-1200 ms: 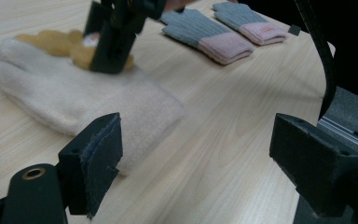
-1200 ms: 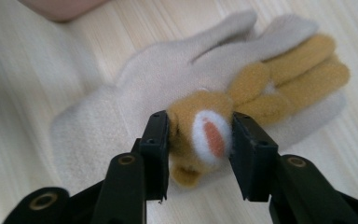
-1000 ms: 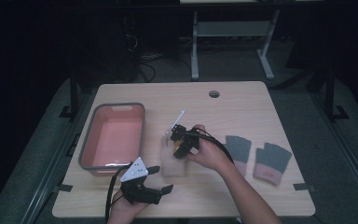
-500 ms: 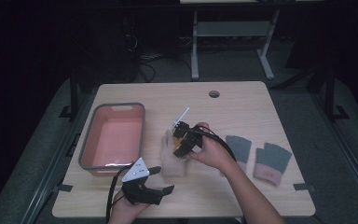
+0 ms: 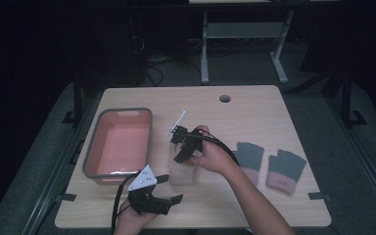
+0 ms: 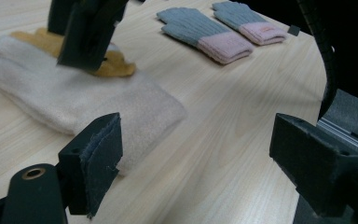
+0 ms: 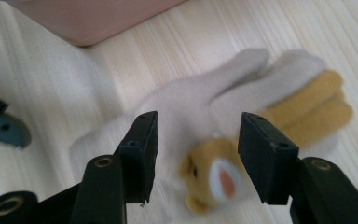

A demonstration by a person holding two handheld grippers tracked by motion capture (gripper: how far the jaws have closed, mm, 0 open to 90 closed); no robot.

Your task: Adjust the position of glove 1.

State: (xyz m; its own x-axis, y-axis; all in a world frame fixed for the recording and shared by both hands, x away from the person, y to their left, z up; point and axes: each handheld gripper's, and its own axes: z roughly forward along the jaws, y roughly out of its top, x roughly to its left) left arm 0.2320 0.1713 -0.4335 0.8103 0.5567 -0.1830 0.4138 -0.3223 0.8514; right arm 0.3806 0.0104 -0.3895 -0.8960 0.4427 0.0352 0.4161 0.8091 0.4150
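Nearest to us, at the front edge of the worktop [image 5: 254,117], our left gripper [image 5: 162,188] rests low with its fingers [image 6: 95,158] spread wide and nothing between them; bare wood lies open ahead of it and to its right.

Just beyond, the cream glove [image 5: 183,169] lies flat near the middle of the worktop — in the left gripper view its cuff [image 6: 140,107] sits just past the left finger, not touching it. Our right gripper [image 5: 185,147] hangs over the glove's far half, fingers [image 7: 142,149] about half apart, straddling the cream fabric and the yellow animal patch [image 7: 214,175] without pressing on them. These jaws have just been closing a little after opening, with the glove under them rather than gripped.

To the left, the pink bin [image 5: 90,156] stands close beside the glove, leaving only a narrow lane between its grey rim and the fabric. To the right, a pair of grey-and-pink gloves [image 5: 269,164] lies flat, with open wood before the right edge. Farther back the worktop is free up to the cable hole [image 5: 224,98].

Against the earlier frames, the left gripper sits as it did; the right one has barely shifted over the glove.
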